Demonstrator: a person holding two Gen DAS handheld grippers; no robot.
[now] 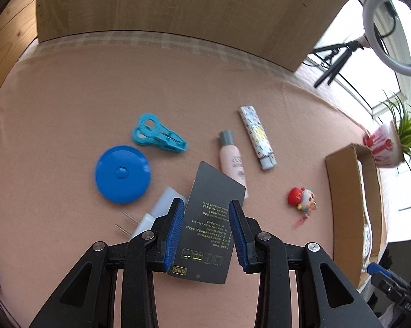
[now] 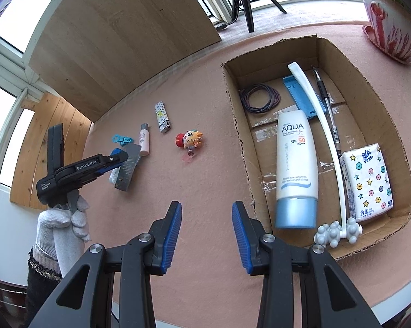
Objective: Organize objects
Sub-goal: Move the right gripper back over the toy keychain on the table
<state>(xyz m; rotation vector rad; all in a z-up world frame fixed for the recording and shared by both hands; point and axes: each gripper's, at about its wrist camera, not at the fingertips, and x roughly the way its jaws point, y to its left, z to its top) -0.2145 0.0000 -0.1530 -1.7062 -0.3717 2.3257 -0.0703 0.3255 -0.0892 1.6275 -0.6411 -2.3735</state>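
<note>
A dark grey card packet [image 1: 211, 218] lies tilted on the pink tablecloth, partly over a pale blue packet [image 1: 161, 207]. My left gripper [image 1: 207, 205] is open, its blue pads on either side of the card without pressing it; the same gripper [image 2: 118, 158] shows in the right wrist view, held by a gloved hand [image 2: 66, 218]. Around it lie a blue round tape measure [image 1: 123, 174], a teal clip tool [image 1: 157, 134], a pink tube [image 1: 231, 158], a patterned lighter [image 1: 257, 136] and a small toy figure [image 1: 301, 196]. My right gripper [image 2: 207, 207] is open over bare cloth, left of the cardboard box [image 2: 241, 136].
The box holds a sunscreen tube [image 2: 297, 164], a tissue pack [image 2: 369, 180], a white massager [image 2: 328, 142], a pen [image 2: 324, 93], a blue stand [image 2: 301, 95] and hair ties [image 2: 260, 98]. A potted plant [image 2: 391, 32] stands behind it. A wooden board [image 1: 164, 8] backs the table.
</note>
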